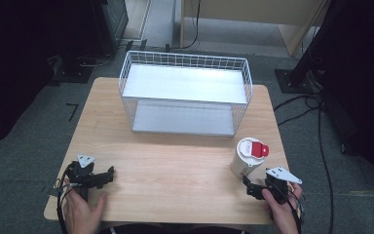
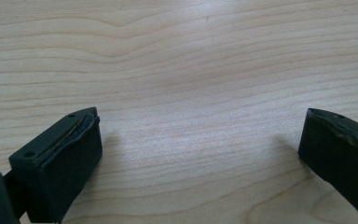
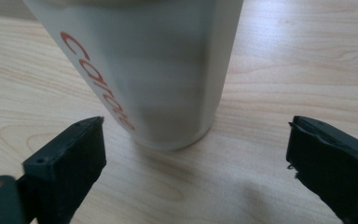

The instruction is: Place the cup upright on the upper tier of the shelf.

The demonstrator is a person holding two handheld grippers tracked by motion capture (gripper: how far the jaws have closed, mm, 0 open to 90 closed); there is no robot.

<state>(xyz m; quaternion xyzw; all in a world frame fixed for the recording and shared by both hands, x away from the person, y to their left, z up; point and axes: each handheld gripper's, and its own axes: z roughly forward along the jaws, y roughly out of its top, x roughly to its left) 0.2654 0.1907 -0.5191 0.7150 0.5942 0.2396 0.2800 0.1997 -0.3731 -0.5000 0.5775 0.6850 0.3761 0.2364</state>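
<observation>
The canister (image 3: 140, 70) is cut off at the top edge in the right gripper view, its red lettering (image 3: 98, 79) only partly legible.

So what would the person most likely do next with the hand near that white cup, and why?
Probably ease the right tool forward a little, then close it. Its jaws stand wide open just short of the upright white cup with the red lid, which stands centred between them in the right gripper view, not yet touched. The left tool is open over bare wooden table.
</observation>
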